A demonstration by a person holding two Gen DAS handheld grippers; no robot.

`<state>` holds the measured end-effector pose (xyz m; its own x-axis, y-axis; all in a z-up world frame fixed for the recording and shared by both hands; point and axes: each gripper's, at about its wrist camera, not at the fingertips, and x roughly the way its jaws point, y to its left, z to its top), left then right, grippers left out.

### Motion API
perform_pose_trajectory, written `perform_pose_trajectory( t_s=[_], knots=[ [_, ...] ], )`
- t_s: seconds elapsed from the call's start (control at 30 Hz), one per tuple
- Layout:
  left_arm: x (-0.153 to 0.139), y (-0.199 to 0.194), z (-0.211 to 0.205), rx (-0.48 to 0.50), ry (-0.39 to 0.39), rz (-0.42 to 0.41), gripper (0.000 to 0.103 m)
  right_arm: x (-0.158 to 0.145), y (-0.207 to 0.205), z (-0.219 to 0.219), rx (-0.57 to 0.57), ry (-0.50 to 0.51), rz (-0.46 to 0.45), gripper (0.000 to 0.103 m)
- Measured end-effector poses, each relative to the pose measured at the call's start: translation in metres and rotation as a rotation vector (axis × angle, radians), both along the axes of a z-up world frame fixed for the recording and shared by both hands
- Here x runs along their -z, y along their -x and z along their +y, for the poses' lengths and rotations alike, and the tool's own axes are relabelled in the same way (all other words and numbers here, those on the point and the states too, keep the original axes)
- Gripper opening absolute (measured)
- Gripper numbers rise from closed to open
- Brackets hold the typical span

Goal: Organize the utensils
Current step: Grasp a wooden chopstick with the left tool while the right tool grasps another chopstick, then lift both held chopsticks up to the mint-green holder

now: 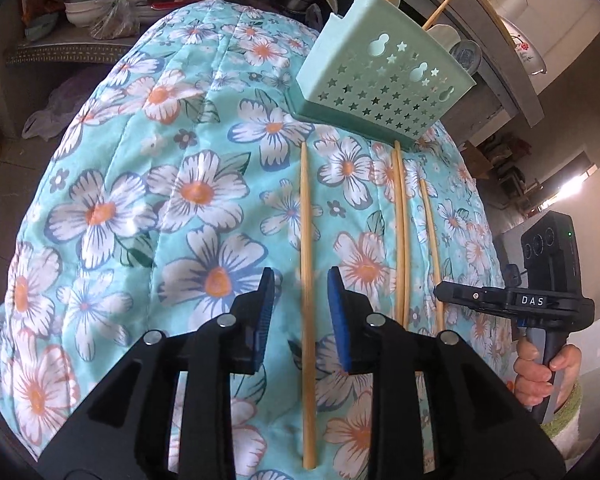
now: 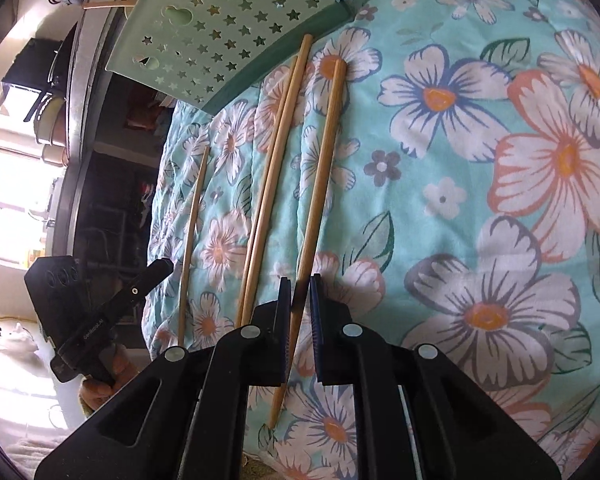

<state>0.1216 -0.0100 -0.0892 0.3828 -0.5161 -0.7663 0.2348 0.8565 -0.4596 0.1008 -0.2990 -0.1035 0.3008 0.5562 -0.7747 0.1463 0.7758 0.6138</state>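
Left gripper (image 1: pixel 300 280) sits nearest, jaws apart, straddling one chopstick (image 1: pixel 306 220) that lies flat on the floral cloth (image 1: pixel 140 200); pads not touching it. Stick's long axis runs straight ahead along the fingers, toward the green star-holed holder (image 1: pixel 384 84) beyond its far tip. Right gripper (image 2: pixel 300 292) is nearly closed around the same stick (image 2: pixel 320 168), jaws just clear of it from what shows. Three more chopsticks lie parallel beside it. Either hand is equally near; a clean pinch needs jaws square across the stick.
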Motion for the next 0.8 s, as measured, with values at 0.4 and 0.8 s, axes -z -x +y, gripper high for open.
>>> perform_pose_trajectory(
  t_s=[0.4, 0.8],
  knots=[
    [0.001, -0.068, -0.036, 0.072, -0.135, -0.019, 0.028, -0.008, -0.061, -0.011, 0.05, 0.135, -0.05, 0.019],
    [0.016, -0.092, -0.063, 0.124, -0.226, -0.03, 0.027, 0.003, -0.09, -0.023, 0.108, 0.149, -0.061, 0.019]
  ],
)
